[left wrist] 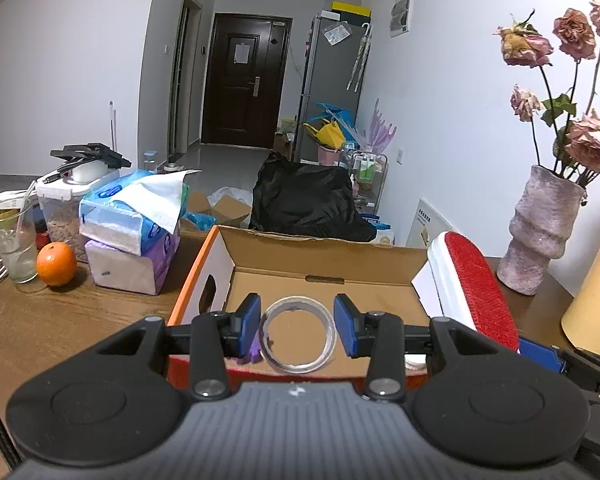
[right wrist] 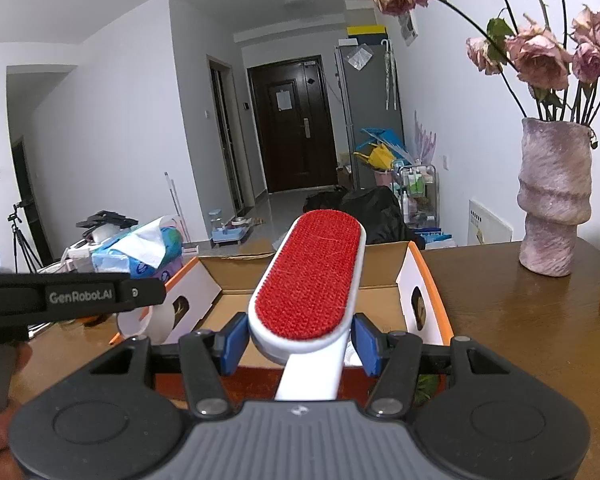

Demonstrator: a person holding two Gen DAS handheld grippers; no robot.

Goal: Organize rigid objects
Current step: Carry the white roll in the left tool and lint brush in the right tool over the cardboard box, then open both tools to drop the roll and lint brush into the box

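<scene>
The right hand-held gripper pinches a red lint brush by its white neck; the long axis runs away from the camera, head tilted up over the open cardboard box. The left hand-held gripper pinches a tape roll, ring facing the camera, above the box's near edge. The box interior looks roomy. A vase stands far right on the surface.

Right gripper jaws clamp white lint brush, red pad up, sticking fwd over open cardboard box on counter. Vase far right of jaws.
</scene>
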